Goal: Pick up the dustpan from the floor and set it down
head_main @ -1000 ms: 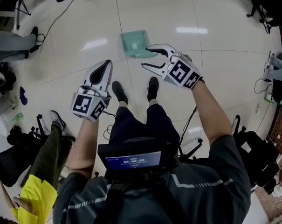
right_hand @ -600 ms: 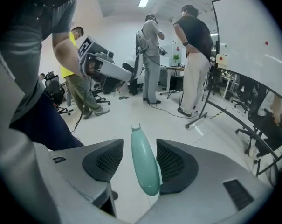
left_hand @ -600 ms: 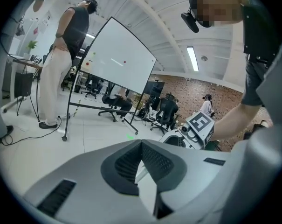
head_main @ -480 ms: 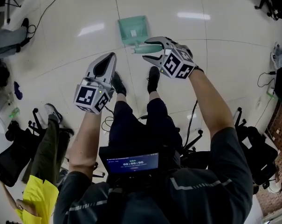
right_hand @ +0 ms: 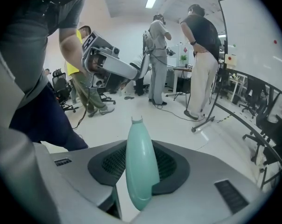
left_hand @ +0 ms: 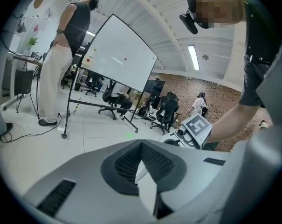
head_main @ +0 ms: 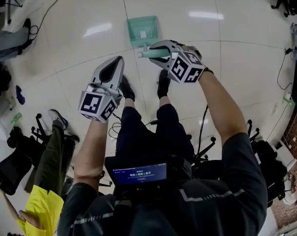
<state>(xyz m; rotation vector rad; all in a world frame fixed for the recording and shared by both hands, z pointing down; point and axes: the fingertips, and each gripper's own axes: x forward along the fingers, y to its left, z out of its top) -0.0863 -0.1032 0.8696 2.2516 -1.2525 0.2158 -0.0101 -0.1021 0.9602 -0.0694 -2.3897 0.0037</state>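
Glossy pale floor tiles [head_main: 236, 82] fill the head view, where a mint-green dustpan [head_main: 142, 29] lies flat just beyond the right gripper [head_main: 150, 53]. Its handle [head_main: 144, 54] sits between that gripper's jaws, which have just been closing, and its tip pokes past the fingertips. Off to that tool's left, well clear of the pan, the left gripper [head_main: 120, 59] hangs idle.

The left gripper view shows its jaws meeting at the tips with nothing between them, and a whiteboard [left_hand: 117, 55] and office chairs [left_hand: 166, 111] beyond.

The right gripper view shows the dark ribbed pads [right_hand: 171, 164] pressed on either side of the smooth, tapered plastic handle, which lies along the jaws with its narrow end farthest out.

Slick, hard plastic may twist in such a grip, so a firm squeeze and a slow, level lift look wise. The broad, shallow scoop will probably want to droop.
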